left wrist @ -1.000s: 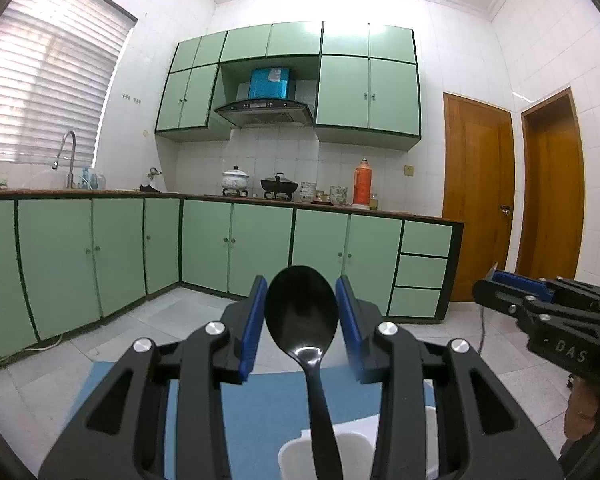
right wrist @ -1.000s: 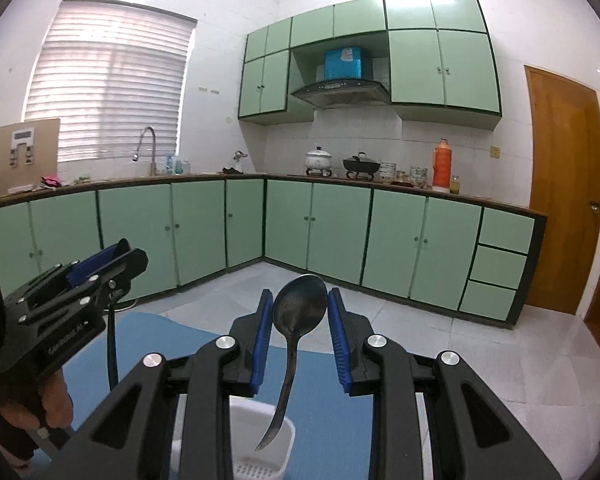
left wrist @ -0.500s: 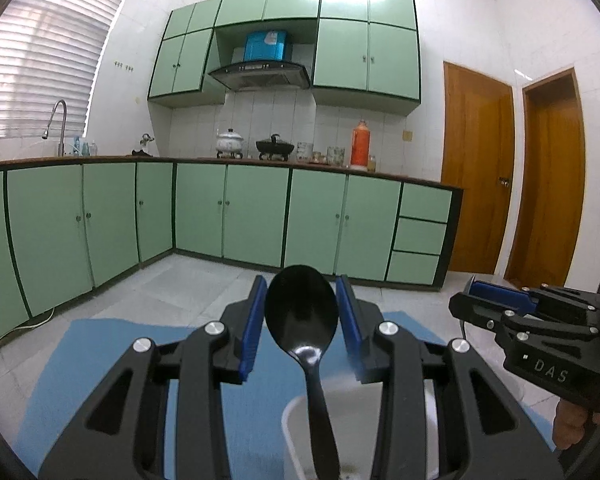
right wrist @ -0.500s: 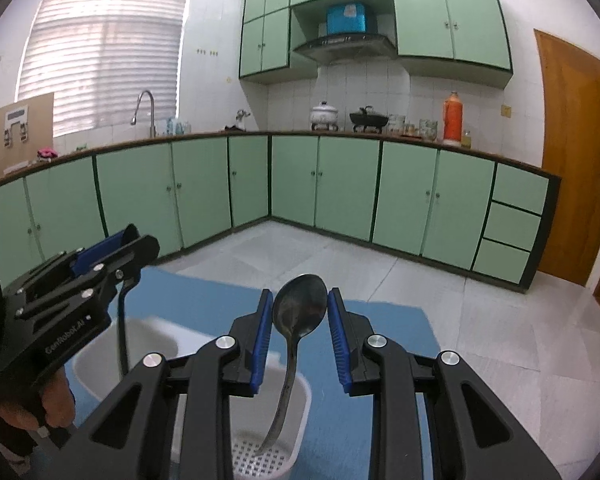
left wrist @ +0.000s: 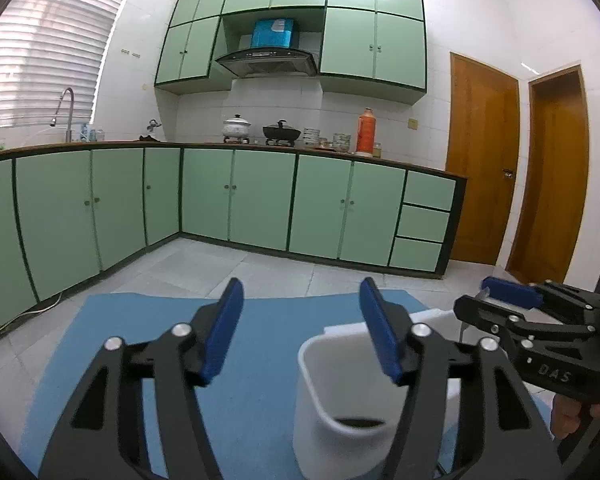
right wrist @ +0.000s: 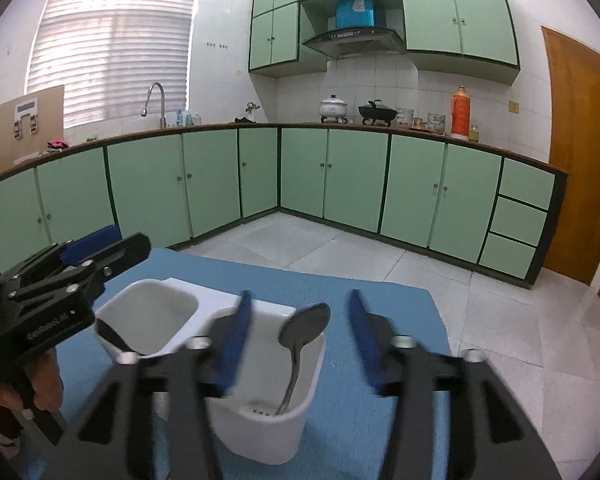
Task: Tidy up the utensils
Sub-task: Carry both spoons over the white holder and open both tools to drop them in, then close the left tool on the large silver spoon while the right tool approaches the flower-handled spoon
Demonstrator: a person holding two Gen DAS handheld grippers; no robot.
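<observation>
my right gripper (right wrist: 296, 330) was opening, its steel spoon (right wrist: 300, 338) standing free in the right white bin (right wrist: 268, 434); my left gripper (left wrist: 300, 330) was opening, empty, a black spoon (right wrist: 114, 338) in the left bin (right wrist: 148, 322).

The blue mat (right wrist: 364, 292) lies bare ahead and right of the white holder (right wrist: 260, 432); the upright metal spoon (right wrist: 302, 330) probably narrows its right compartment.

The tabletop (right wrist: 364, 280) is plain blue. Both bins (right wrist: 268, 432) are white. The spoon (right wrist: 304, 326) is grey metal. The tongs (left wrist: 300, 332) are black with blue pads (left wrist: 224, 332). Cabinets (right wrist: 340, 172) are pale green with dark edges; the door (left wrist: 480, 160) is orange-brown wood.
</observation>
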